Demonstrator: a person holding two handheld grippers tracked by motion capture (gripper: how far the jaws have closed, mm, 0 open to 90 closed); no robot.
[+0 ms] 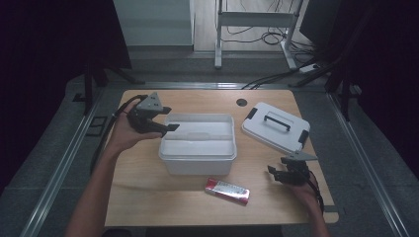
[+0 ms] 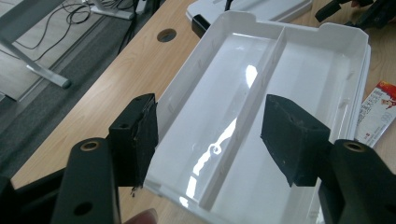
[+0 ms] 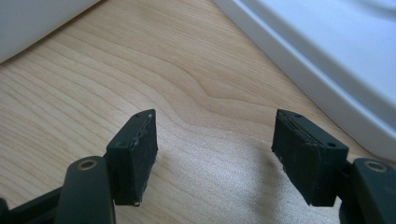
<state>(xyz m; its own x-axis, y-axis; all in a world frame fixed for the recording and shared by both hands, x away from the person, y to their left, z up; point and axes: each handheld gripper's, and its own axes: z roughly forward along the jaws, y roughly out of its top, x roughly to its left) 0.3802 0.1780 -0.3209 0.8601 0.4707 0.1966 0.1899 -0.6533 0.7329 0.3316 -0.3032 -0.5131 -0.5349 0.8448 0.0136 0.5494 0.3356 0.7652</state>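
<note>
The white box (image 1: 197, 143) stands at the table's middle. The left gripper (image 1: 165, 121), jaws apart, straddles its left wall; a shallow grip may tip it. The right gripper (image 1: 277, 173), also spread, holds nothing.

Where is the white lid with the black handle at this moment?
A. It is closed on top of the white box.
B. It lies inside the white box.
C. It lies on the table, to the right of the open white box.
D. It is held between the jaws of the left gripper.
C: in the high view the lid lies flat on the table, to the right of the open white box, apart from both grippers.
</note>
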